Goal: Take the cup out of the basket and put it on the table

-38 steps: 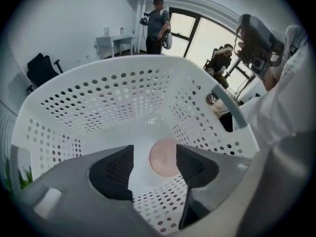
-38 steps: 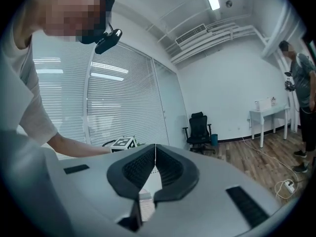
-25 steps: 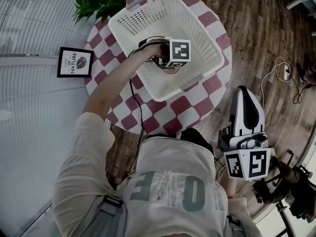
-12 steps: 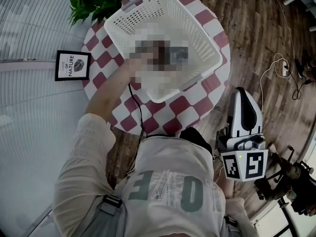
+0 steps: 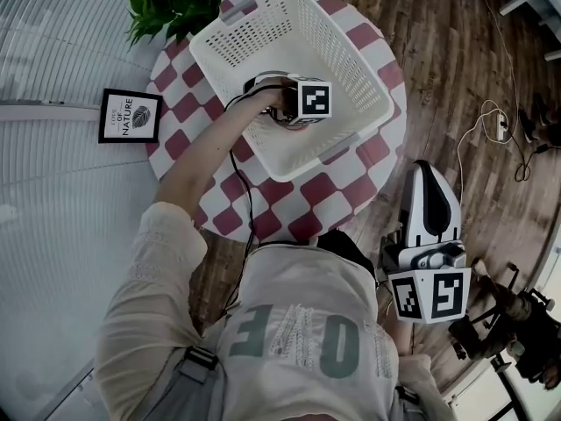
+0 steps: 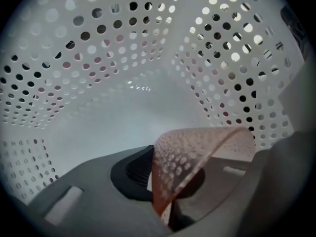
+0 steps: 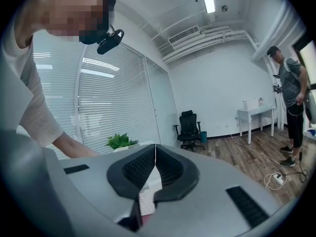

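Checked red-and-white round worktop (image 5: 351,191) is carrying the white perforated plastic basket (image 5: 263,24). Inside it my left tool (image 6: 165,181) has just been closing and is pinching the thin translucent pink cup (image 6: 192,152) by its wall. My right tool (image 7: 154,177) is idling clenched, empty. I'm worrying that this flimsy wall may buckle and slip free on lifting.

White basket (image 5: 344,49) on checkered round table (image 5: 304,203)

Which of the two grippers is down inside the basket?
The left gripper: it reaches into the white basket, and its jaws have just been closing on the wall of the cup. The right gripper hangs beside the table, shut and empty.
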Demonstrator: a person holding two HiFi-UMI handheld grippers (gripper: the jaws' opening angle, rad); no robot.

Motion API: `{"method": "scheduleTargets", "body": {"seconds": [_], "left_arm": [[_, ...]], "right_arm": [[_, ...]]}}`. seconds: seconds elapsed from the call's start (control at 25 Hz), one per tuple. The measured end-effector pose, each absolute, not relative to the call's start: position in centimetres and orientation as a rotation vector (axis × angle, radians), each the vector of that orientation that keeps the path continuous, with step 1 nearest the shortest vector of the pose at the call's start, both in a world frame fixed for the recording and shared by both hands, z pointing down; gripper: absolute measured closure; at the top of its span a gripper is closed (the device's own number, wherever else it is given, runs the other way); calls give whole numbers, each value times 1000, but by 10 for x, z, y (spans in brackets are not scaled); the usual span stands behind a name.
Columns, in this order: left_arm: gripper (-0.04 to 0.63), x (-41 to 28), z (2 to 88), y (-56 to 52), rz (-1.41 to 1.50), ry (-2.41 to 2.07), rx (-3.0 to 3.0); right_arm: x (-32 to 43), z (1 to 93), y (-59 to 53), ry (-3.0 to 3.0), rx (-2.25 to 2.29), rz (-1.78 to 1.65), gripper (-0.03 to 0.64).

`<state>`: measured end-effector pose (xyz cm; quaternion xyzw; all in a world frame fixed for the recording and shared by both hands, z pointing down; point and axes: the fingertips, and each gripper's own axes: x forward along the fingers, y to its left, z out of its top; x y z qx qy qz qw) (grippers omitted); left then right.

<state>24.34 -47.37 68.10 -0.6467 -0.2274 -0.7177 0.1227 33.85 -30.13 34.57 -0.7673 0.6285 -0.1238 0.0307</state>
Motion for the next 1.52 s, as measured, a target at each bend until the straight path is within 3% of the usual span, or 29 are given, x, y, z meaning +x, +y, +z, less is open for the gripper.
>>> {"method": "scheduleTargets", "body": {"seconds": [0.32,0.56,1.08,1.52], "left_arm": [[568,291,622,-484,-1849,-485,-2228],[568,319,502,-514,-1369,-51,-2728],[569,188,251,-515,-303,1011,-2747],[569,71,203,-437,169,1446,-2574]], "right_arm": [[327,331,-305,1973,-2330,-345,606],[308,305,-332,2094,-2276,-211,606],[259,228,-377,2240,-2068,160,606],[200,220,-396,2328,-1897,190,606]]}}
